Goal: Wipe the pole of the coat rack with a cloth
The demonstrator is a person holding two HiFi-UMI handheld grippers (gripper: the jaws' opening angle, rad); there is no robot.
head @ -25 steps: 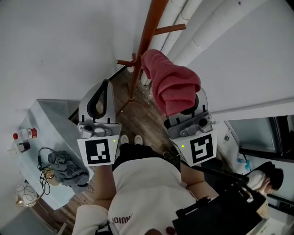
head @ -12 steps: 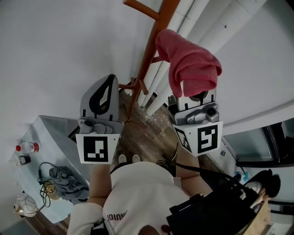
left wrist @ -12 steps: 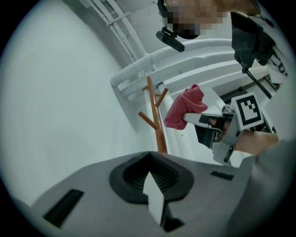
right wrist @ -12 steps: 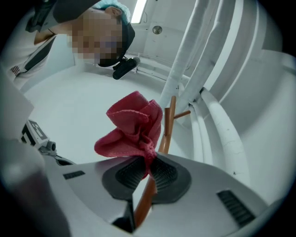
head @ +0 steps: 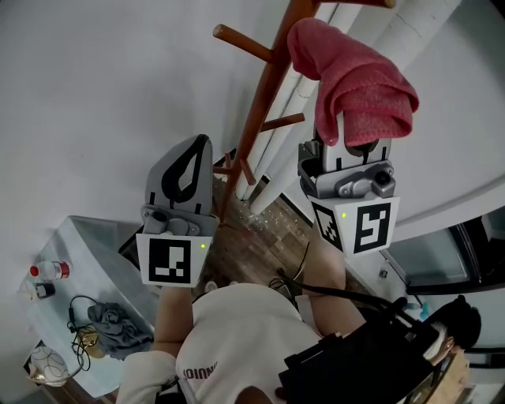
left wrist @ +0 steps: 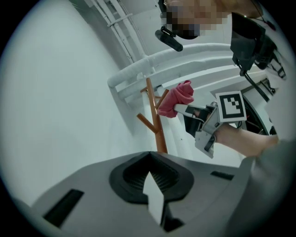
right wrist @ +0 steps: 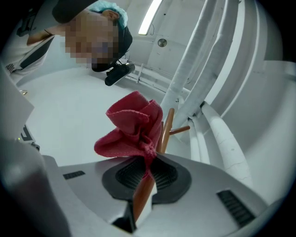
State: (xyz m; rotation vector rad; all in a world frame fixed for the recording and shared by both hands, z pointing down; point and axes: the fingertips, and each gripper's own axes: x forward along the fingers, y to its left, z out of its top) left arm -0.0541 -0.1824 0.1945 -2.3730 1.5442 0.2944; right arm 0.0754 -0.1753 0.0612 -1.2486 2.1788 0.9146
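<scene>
The brown wooden coat rack pole [head: 264,102] runs from the top centre down to the floor, with short pegs [head: 237,41] sticking out. My right gripper [head: 353,148] is shut on a bunched red cloth [head: 355,75], whose upper left edge lies against the pole near the top. In the right gripper view the cloth [right wrist: 132,125] rises from the right gripper [right wrist: 148,173] with the pole [right wrist: 165,127] just behind it. My left gripper [head: 192,154] is shut and holds nothing, left of the pole. In the left gripper view, beyond the left gripper [left wrist: 150,178], I see the pole [left wrist: 155,122] and the cloth [left wrist: 176,98].
White insulated pipes [head: 347,24] run along the wall right behind the rack. A pale table [head: 75,260] at the lower left holds a bottle [head: 49,271], a grey rag [head: 114,322] and cables. A black bag [head: 371,363] hangs at the person's right side.
Both grippers have risen. The right one has carried the red cloth up alongside the pole, from near the low pegs to near the upper pegs.
</scene>
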